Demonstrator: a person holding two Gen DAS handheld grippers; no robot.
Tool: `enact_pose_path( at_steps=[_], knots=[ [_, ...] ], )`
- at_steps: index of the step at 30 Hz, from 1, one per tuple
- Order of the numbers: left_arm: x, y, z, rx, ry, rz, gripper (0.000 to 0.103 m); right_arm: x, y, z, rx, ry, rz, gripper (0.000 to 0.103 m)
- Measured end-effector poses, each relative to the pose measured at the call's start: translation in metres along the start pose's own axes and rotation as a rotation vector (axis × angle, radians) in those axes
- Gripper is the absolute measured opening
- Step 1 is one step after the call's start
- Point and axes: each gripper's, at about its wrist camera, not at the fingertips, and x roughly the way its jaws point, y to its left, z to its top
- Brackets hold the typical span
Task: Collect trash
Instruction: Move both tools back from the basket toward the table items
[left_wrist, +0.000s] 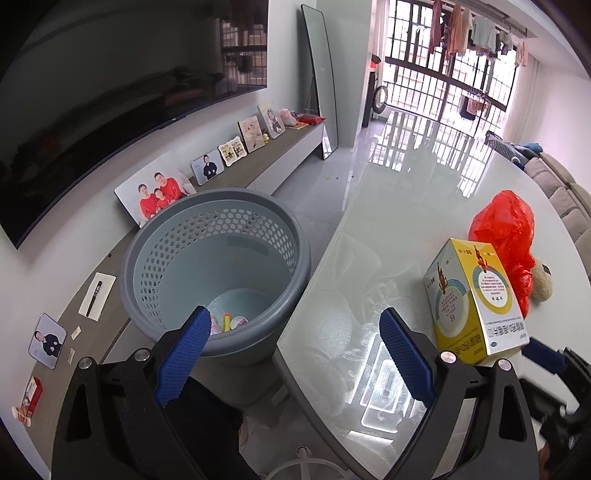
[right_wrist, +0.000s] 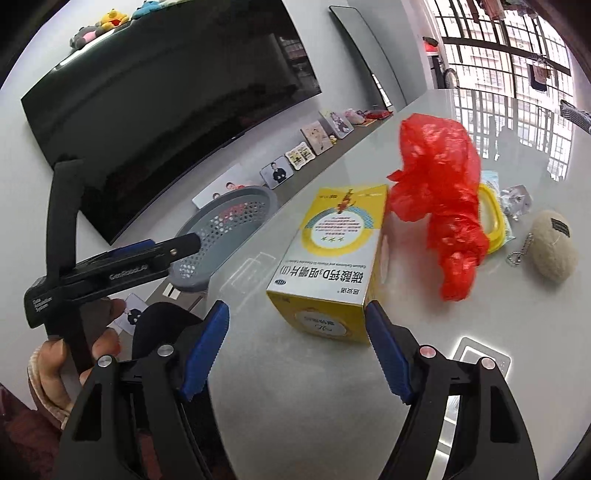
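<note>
On the glossy table, yellow box sits just ahead of your right gripper, jaws wide, empty. Off-centre closing could skid it against the red bag.

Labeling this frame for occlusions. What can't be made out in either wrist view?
- Trash in the grey basket: left wrist view, half hidden behind a left gripper finger; unidentifiable.
- Yellow-rimmed item: right wrist view, mostly behind the red plastic bag.
- Yellow box: whether the right gripper pads touch it cannot be told; its base in the left view is cut by a gripper finger.
- Small clear wrapper: too small to identify.
</note>
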Motion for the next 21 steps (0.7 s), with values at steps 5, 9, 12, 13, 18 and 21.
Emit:
enact_pose_path(
  at_steps=[5, 9, 12, 13, 18, 21],
  knots=[
    [-0.001, 0.005, 0.000, -0.014, 0.001, 0.019, 0.091, 0.001, 0.013, -0.003, -0.005, 0.000, 0.077, 0.073],
    [-0.003, -0.002, -0.001, -0.010, -0.003, -0.005, 0.091, -0.015, -0.001, -0.004, 0.017, -0.031, 0.015, 0.073],
    [-0.008, -0.021, -0.003, 0.018, -0.014, -0.046, 0.091, -0.035, -0.024, -0.007, 0.055, -0.066, -0.108, 0.073],
    [-0.009, -0.029, -0.003, 0.033, -0.014, -0.061, 0.091, -0.040, -0.032, -0.007, 0.070, -0.077, -0.150, 0.073],
    [-0.014, -0.069, -0.004, 0.092, -0.013, -0.151, 0.091, -0.065, -0.076, -0.020, 0.170, -0.108, -0.333, 0.073],
    [-0.011, -0.093, -0.003, 0.124, 0.001, -0.179, 0.091, -0.078, -0.099, -0.031, 0.232, -0.129, -0.380, 0.073]
  ],
)
